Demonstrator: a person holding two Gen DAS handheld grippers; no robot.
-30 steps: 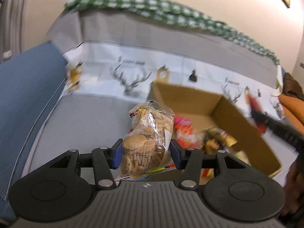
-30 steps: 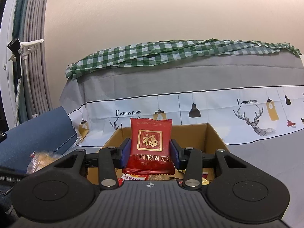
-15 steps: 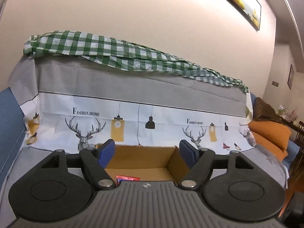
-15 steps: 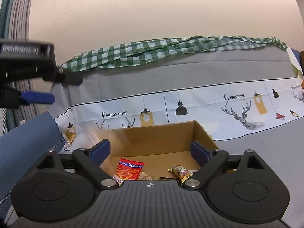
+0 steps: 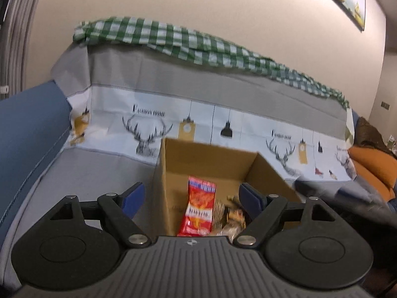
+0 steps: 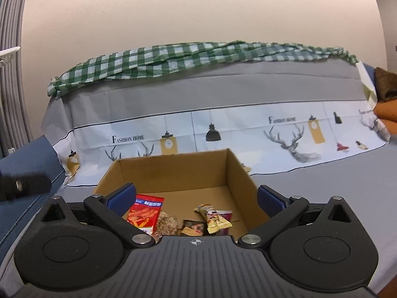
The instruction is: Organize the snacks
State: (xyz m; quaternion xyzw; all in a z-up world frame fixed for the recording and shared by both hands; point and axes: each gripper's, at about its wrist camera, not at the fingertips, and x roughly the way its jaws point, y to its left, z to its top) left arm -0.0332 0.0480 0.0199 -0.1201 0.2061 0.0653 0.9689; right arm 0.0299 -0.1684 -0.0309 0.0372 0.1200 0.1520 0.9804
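Judging by their look, the snacks are light, crinkly film packets: slick on the outside, soft, and easily crushed where biscuits sit inside. They are best pinched across a flat face or a sealed edge, not squeezed hard.

All that can be seen of them lies on the floor of the cardboard box (image 6: 238, 173), which stands on a grey-covered sofa (image 6: 335, 181). From the right wrist view, the red packet (image 6: 145, 211) lies at about 9 o'clock in the box, a biscuit bag (image 6: 165, 224) touching its right side, a dark wrapper (image 6: 192, 228) next, and a gold wrapper (image 6: 213, 216) towards 3 o'clock.

The right gripper (image 6: 196, 198) stands with its jaws spread wide, having just been opening, and nothing sits between the pads; the packets lie below and beyond them. The left gripper (image 5: 191, 195) likewise has its jaws apart after opening, empty, with the red packet (image 5: 199, 209) seen through the gap at 6 o'clock, untouched. Its blur makes the smaller wrappers hard to tell.
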